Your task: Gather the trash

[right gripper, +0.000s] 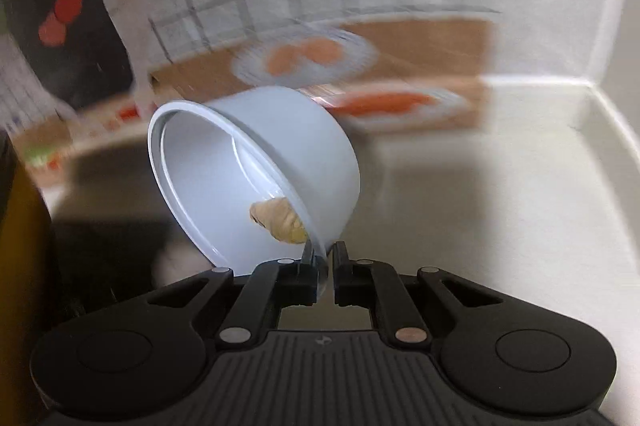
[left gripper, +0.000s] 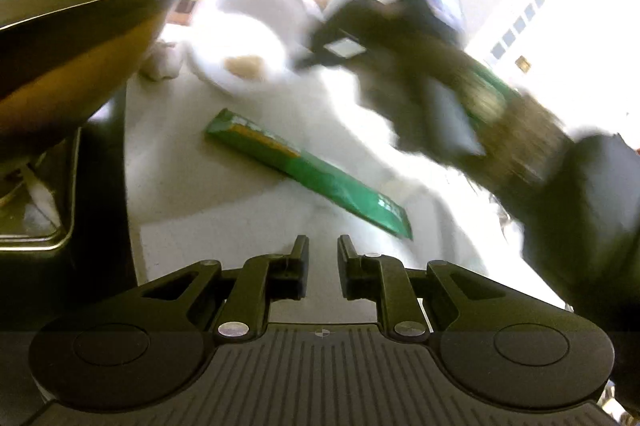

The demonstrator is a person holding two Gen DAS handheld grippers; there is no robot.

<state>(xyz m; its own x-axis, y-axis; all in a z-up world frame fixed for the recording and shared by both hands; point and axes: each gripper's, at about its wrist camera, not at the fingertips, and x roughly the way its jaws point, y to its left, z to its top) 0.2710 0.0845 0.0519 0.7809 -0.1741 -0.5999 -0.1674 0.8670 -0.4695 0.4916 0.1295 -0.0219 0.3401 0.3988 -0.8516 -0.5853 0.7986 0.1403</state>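
While the right gripper (right gripper: 323,258) pinches a smooth round white bowl's (right gripper: 256,161) rim, the left gripper (left gripper: 323,250) stands slightly parted, empty.

A white round bowl (right gripper: 256,161), tipped far over on its side, mouth turned to the left and toward the camera, clamped by its lower rim. Inside, near that lower edge, one small tan crumpled scrap (right gripper: 280,220), resting against the inner wall. In the left wrist view the same bowl (left gripper: 248,37) blurred and overexposed, with the scrap (left gripper: 244,65) as a pale brown spot at the bottom. A long green wrapper (left gripper: 308,171), flat on the white counter, lying diagonally from upper left to lower right, with an orange band near its upper end and white print near its lower end.
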